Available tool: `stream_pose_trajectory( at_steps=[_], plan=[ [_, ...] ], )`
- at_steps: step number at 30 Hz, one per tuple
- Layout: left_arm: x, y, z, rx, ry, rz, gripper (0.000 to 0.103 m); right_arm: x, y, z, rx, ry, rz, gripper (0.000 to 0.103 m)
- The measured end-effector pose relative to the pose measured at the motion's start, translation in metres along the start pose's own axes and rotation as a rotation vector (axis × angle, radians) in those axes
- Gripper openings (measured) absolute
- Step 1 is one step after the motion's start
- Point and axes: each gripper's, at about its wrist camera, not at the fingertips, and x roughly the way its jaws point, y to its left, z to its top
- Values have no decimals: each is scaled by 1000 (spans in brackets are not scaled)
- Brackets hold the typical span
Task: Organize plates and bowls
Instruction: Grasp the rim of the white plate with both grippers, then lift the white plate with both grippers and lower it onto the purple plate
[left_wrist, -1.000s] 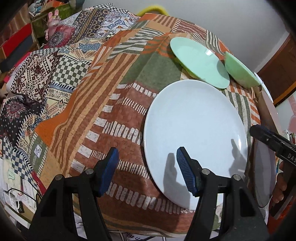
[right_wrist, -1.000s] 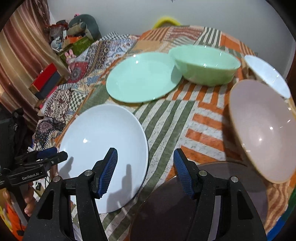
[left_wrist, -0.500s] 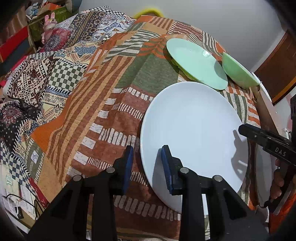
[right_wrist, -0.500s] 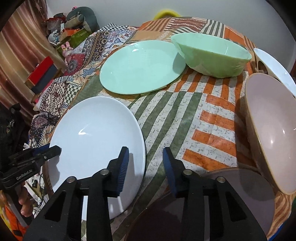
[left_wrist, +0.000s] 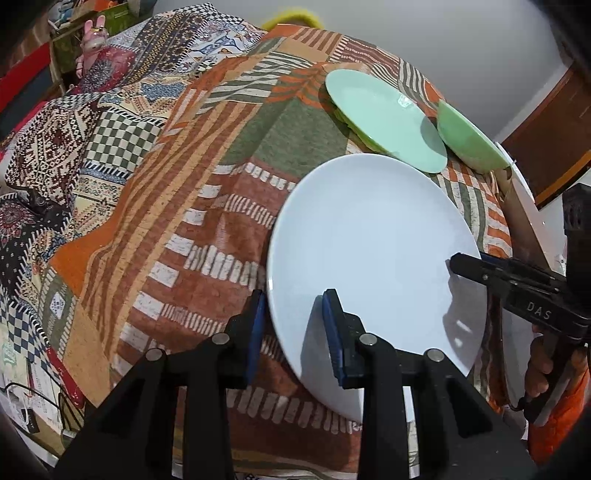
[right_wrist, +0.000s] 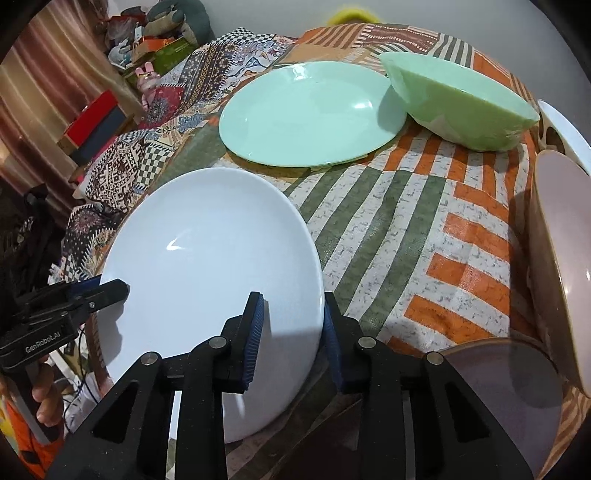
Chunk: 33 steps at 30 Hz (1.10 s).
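Observation:
A large white plate (left_wrist: 369, 240) (right_wrist: 207, 258) lies near the front of the patchwork-covered table (left_wrist: 207, 236). My left gripper (left_wrist: 293, 328) is shut on its left rim, one pad under the edge and one on the top face. Opposite it, my right gripper (right_wrist: 293, 332) straddles the right rim; its jaws are closing, with the pads against the plate. Each gripper's tips show in the other's view, the right gripper (left_wrist: 465, 266) and the left gripper (right_wrist: 118, 288). A mint green plate (right_wrist: 310, 110) and a green bowl (right_wrist: 461, 107) sit further back.
A pink bowl (right_wrist: 565, 266) stands at the right edge, a dark translucent plate (right_wrist: 498, 387) lies in front of it, and a white dish (right_wrist: 565, 129) sits behind. Patterned bedding and clutter (left_wrist: 74, 155) lie beyond the table's left side. Striped cloth (right_wrist: 406, 229) shows between the dishes.
Both grippers' jaws went from wide apart to narrow, closing over opposite rims of the white plate. The plate now fills more of both views.

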Motion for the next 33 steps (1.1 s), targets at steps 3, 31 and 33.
stream_pose_trajectory(
  at_steps=[3,31,33],
  plan=[
    [1,-6,1,13,0,19,31,1,-2,2,8,6,8,29],
    [-78,-46,1,52,-139,-16,31,-83,-3,-12,73,-191,50,29],
    [-88,-53,0,68,-161,-17,31,-92,-3,-14,74,-213,50,29]
  ],
)
